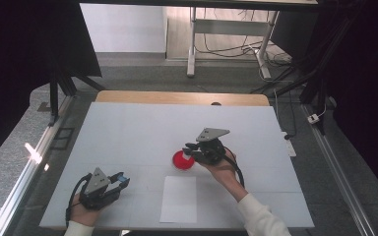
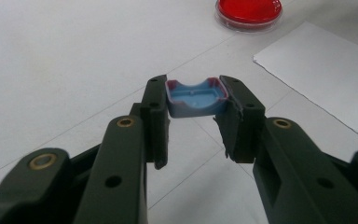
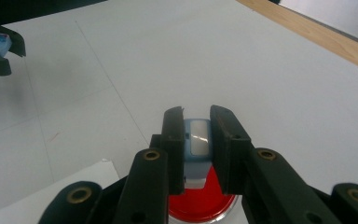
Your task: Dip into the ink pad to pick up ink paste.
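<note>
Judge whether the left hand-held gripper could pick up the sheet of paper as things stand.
Probably not yet: the left hand-held gripper is already shut on a small blue cap. The white paper lies near, with bare table between.

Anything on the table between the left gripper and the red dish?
Nothing: bare white table between the left gripper and red dish in the left gripper view; the paper sheet lies off to one side.

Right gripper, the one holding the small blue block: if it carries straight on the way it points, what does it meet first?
Most likely the round red dish. The right gripper, shut on the small blue block, aims down with the dish directly beneath its fingers; the remaining gap is hard to judge.
</note>
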`<control>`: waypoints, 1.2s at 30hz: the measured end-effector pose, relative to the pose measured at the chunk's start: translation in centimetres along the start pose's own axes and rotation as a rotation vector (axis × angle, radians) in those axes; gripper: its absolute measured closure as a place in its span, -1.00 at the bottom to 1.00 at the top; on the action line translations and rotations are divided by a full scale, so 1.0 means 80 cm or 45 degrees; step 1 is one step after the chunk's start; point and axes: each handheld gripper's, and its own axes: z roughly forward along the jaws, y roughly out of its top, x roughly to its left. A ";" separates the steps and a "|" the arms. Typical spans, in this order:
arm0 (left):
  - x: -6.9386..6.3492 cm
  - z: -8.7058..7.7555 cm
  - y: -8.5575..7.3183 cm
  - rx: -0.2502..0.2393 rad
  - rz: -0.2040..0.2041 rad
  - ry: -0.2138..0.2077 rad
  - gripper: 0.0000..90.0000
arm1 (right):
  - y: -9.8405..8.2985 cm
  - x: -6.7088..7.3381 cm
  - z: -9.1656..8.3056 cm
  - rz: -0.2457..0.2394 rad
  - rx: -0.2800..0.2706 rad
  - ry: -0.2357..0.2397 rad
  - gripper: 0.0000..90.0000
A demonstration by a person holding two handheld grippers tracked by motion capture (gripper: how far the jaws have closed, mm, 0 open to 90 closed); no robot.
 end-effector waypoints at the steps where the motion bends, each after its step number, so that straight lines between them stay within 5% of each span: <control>1: 0.000 0.000 0.000 0.001 0.001 0.002 0.44 | 0.000 -0.001 0.002 0.000 0.004 0.002 0.67; 36: -0.001 0.004 -0.001 0.020 0.004 -0.003 0.44 | -0.012 -0.011 0.039 -0.020 0.093 -0.019 0.67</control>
